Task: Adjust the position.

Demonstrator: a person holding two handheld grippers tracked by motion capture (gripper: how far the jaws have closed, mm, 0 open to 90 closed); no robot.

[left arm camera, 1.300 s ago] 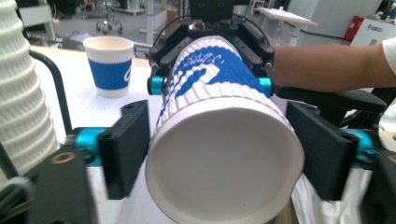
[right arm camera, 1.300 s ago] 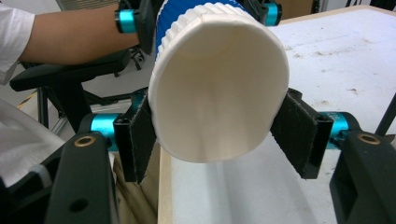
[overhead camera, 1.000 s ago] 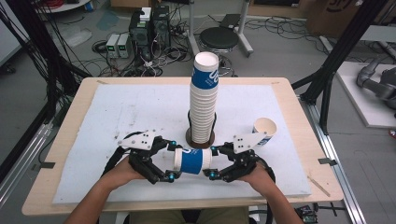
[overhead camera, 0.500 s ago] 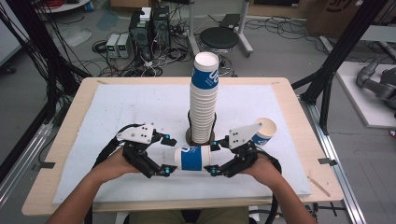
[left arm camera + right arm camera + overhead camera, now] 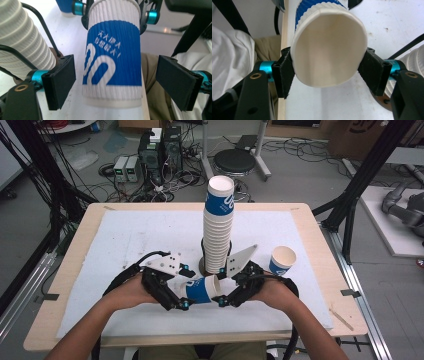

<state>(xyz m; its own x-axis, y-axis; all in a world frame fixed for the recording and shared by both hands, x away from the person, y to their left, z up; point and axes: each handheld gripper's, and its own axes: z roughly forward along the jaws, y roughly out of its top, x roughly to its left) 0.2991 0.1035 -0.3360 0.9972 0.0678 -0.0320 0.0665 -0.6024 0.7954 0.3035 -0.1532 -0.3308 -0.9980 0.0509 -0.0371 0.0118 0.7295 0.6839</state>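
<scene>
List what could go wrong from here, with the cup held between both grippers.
1. The right gripper alone clamps the cup at its rim, which already looks squashed oval; more pressure could crease it.
2. The left gripper fingers stand clear of the cup, so a slip would drop it.
3. The tall stack stands close behind; a bump could topple it.

A lab: black frame struts (image 5: pixel 357 180), tangled floor cables (image 5: pixel 165 182), electronics boxes (image 5: pixel 127 167) and a stool (image 5: pixel 235 160).
</scene>
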